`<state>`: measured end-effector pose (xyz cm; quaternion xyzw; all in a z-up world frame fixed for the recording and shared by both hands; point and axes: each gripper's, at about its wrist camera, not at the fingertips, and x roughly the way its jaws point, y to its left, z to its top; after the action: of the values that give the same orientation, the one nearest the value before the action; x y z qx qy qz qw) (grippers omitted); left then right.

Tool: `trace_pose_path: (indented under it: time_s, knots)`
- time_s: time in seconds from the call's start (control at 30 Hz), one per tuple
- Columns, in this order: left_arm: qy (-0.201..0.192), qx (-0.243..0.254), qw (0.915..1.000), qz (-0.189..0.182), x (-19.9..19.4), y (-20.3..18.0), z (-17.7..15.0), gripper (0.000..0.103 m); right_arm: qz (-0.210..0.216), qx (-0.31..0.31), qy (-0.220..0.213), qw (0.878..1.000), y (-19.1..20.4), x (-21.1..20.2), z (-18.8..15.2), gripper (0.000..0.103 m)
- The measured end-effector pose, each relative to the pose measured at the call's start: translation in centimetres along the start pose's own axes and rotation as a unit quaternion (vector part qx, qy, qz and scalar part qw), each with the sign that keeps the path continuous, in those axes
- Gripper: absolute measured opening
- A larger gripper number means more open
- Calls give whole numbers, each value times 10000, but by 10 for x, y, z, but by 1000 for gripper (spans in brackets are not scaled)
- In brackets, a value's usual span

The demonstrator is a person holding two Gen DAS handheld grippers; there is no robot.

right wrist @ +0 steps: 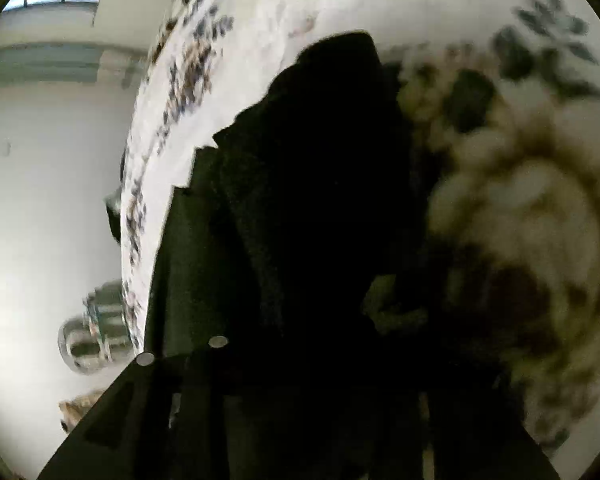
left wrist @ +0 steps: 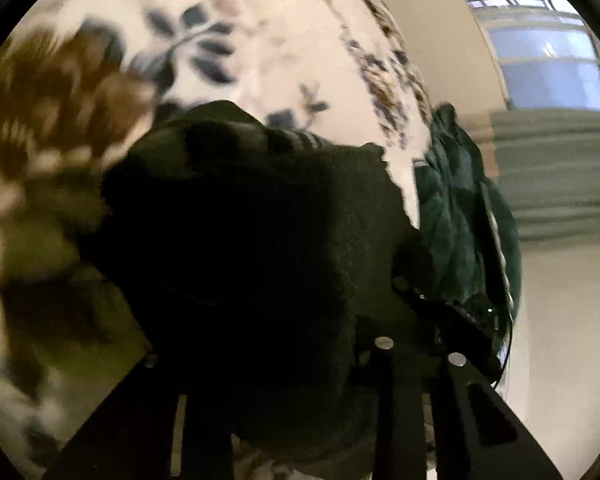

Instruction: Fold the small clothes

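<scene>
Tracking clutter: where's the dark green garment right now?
Left wrist view, right of centre: the dark green garment lies bunched at the edge of the floral bedspread, just right of the black knit garment, with the window beyond.

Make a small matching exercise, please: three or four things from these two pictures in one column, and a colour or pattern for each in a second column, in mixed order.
Column 1:
1. garment in front of the fingers
2. bed cover
3. bundled cloth at the bed's edge
4. wall

Column 2:
a. dark green
b. plain pale, no pattern
c. black
d. white with dark blue and brown flowers

Pairs: 1-c, 2-d, 3-a, 4-b
</scene>
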<state>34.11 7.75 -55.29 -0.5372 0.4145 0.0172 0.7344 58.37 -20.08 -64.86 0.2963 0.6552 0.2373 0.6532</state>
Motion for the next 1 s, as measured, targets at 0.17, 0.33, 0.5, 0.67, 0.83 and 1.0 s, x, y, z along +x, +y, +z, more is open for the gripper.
trace_pose_path:
  time_s: [0.17, 0.33, 0.5, 0.67, 0.83, 1.0]
  knots:
    - [862, 1033, 9907, -182, -34, -30, 30, 25, 98, 700, -702, 9950, 9, -44, -73, 27]
    - [1932, 1457, 9703, 81, -65, -12, 52, 34, 50, 1610, -1291, 9785, 25, -71, -217, 27]
    - [2039, 842, 9732, 655, -48, 51, 66, 40, -295, 2193, -1040, 9696, 18, -23, -318, 28]
    - [1690, 788, 9817, 373, -40, 50, 85, 40, -397, 2271, -1260, 9649, 7, -8, -330, 27]
    - [1581, 827, 9836, 272, -25, 53, 96, 40, -523, 1947, -1215, 9719, 15, -13, -331, 26]
    - [1851, 920, 9782, 211, -32, 51, 97, 45, -582, 1903, -1200, 9726, 18, -16, -329, 27]
